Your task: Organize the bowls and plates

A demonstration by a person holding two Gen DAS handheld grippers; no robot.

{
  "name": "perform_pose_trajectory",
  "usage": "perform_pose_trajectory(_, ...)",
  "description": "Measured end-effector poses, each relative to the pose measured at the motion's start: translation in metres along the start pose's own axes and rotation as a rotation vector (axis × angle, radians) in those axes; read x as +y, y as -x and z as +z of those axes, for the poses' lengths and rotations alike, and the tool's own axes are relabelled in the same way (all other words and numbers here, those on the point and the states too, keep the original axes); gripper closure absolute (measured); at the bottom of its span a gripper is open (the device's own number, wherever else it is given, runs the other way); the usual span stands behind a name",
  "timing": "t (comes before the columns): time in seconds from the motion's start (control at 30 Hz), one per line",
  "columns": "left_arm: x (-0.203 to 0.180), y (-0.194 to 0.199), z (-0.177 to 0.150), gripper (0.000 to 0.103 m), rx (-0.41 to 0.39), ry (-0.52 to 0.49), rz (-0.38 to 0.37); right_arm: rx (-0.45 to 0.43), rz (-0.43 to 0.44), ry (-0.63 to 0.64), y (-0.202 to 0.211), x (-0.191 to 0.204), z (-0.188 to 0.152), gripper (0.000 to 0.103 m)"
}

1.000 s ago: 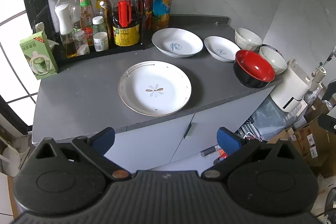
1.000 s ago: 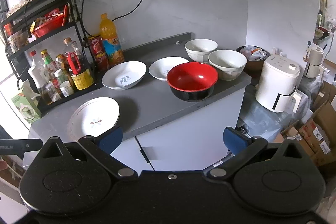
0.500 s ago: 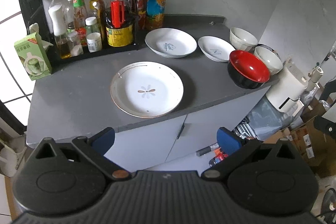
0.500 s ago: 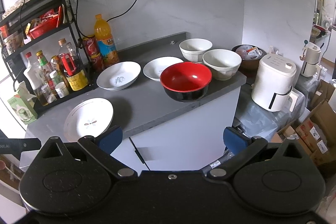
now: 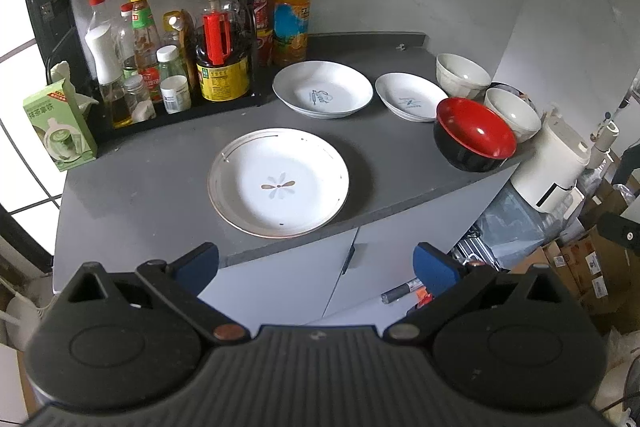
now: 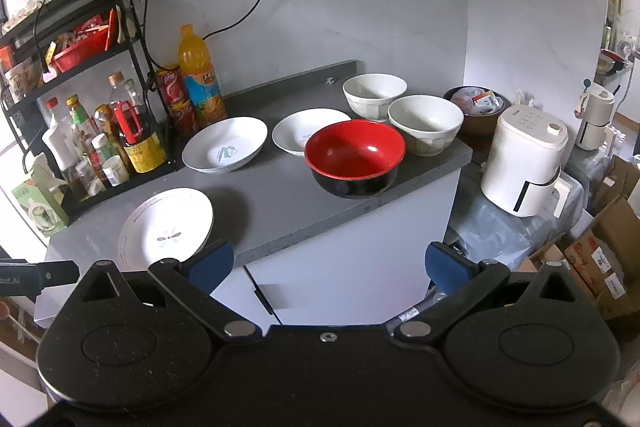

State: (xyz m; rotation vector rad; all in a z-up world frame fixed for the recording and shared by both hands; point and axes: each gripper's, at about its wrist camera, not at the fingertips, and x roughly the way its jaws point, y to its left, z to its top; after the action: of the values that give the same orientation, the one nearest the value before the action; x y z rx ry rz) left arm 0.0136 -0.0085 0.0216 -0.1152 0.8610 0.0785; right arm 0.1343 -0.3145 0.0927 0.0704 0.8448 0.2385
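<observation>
**Both tools held off the desk, nothing grasped**

The flower plate [image 5: 279, 183] is seen dead ahead at 12 o'clock of the left tool [image 5: 316, 261], near the desk [image 5: 140, 195] front edge; this tool is judged nearer. From the right tool [image 6: 328, 261], the red bowl [image 6: 355, 157] lies at 12 o'clock. Both tools are spread wide and empty, touching nothing.

Plates [image 5: 279, 183] and bowls [image 5: 475, 133] upright, unstacked

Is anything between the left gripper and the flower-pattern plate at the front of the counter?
Nothing visible. The left gripper, jaws open, hangs off the counter's front edge, and only bare grey surface separates it from the flower-pattern plate.
</observation>
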Motion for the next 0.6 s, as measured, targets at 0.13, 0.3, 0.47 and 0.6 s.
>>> perform_pose_trajectory(0.13,-0.001,-0.004,0.003,0.0,0.003,0.001,0.004,0.003,-0.001,-0.001,-0.002,0.0,0.001,0.0)
perform_pose_trajectory(0.3,-0.003,-0.01,0.007,0.0,0.007,0.008,0.006,0.008,-0.005,-0.002,-0.006,-0.003,0.004,0.0)
perform_pose_trajectory(0.47,-0.004,-0.017,0.011,0.0,0.012,0.011,0.007,0.013,-0.01,0.002,-0.014,-0.005,0.008,0.0)
perform_pose_trajectory(0.6,-0.006,-0.022,0.014,0.0,0.017,0.009,0.004,0.017,-0.009,0.001,-0.021,-0.005,0.012,0.0)
